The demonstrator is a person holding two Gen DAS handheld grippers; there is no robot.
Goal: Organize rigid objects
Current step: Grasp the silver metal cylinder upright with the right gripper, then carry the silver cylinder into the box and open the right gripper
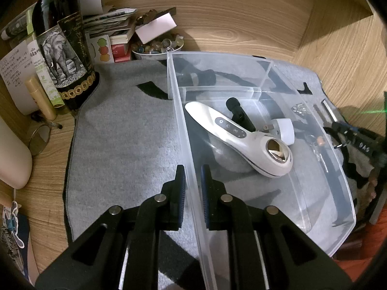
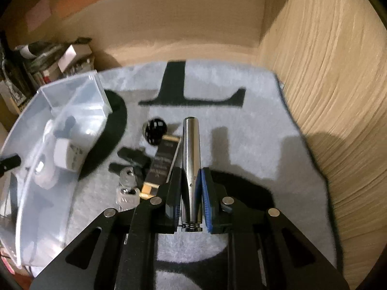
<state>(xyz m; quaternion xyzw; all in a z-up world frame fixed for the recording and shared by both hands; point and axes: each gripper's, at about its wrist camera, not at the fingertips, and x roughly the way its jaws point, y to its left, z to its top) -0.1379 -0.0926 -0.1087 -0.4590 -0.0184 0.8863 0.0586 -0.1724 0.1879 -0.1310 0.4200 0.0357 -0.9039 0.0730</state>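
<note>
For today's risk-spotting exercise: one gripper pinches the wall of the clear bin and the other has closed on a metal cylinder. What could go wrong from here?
1. The metal cylinder is smooth and gripped near one end by the right gripper; it may tilt or slip when lifted.
2. The left gripper pinches only the thin wall of the clear bin; a tug could shift the bin.

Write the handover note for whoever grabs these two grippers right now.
Left gripper: shut on the near wall of the clear bin, steadying it.
Right gripper: shut on the metal tube, low over the grey towel.
Done: white handheld device, white plug and black clip are in the bin.
Left: bin the tube, then the dark box, keys, black round piece and black bits on the towel.
</note>
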